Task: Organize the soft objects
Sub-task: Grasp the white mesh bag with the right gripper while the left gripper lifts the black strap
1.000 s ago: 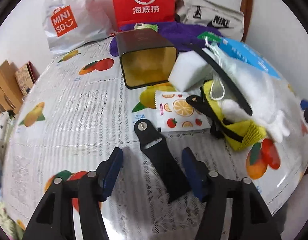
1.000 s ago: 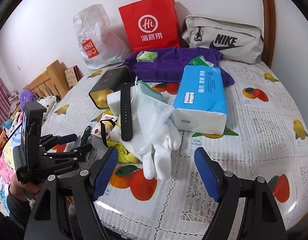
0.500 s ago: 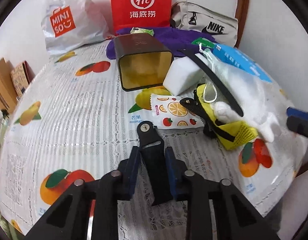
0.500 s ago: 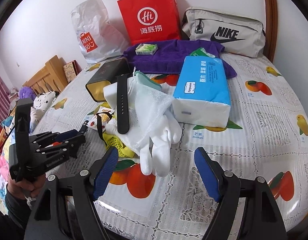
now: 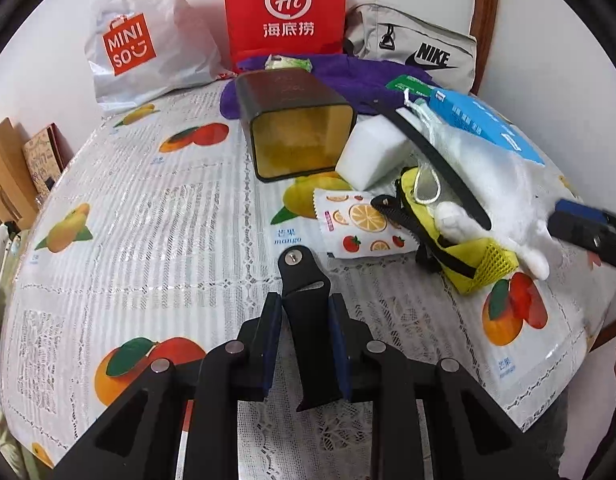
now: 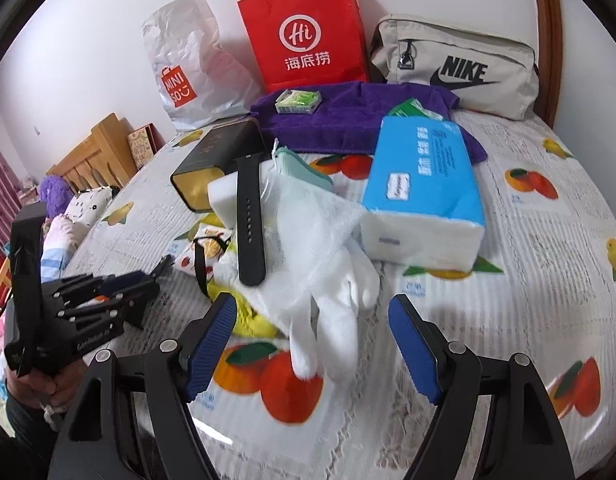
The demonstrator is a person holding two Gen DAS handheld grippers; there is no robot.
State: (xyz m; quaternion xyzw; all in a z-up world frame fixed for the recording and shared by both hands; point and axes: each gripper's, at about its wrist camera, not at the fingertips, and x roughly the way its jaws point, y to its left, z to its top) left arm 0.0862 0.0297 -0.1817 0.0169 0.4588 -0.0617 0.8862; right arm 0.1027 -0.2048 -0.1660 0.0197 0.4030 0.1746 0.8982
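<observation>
My left gripper (image 5: 305,316) is shut on a black strap piece (image 5: 308,320) with a metal stud, low over the table; it also shows in the right wrist view (image 6: 147,280). My right gripper (image 6: 312,332) is open and empty, its jaws on either side of white gloves (image 6: 332,320) without touching them. The gloves lie in a pile with a white drawstring pouch (image 6: 308,220), a black watch band (image 6: 249,220), a white sponge (image 5: 372,152), a yellow mesh pouch (image 5: 460,256) and a fruit-print sachet (image 5: 360,228).
A dark tin box (image 5: 295,128) lies on its side, open towards me. A blue tissue pack (image 6: 424,188) sits right of the pile. A purple towel (image 6: 348,116), red bag (image 6: 308,36), Miniso bag (image 6: 187,68) and Nike bag (image 6: 460,68) line the back. The table edge is close in front.
My left gripper closed from wide open onto the black strap piece. My right gripper moved in closer to the white gloves and stayed open.
</observation>
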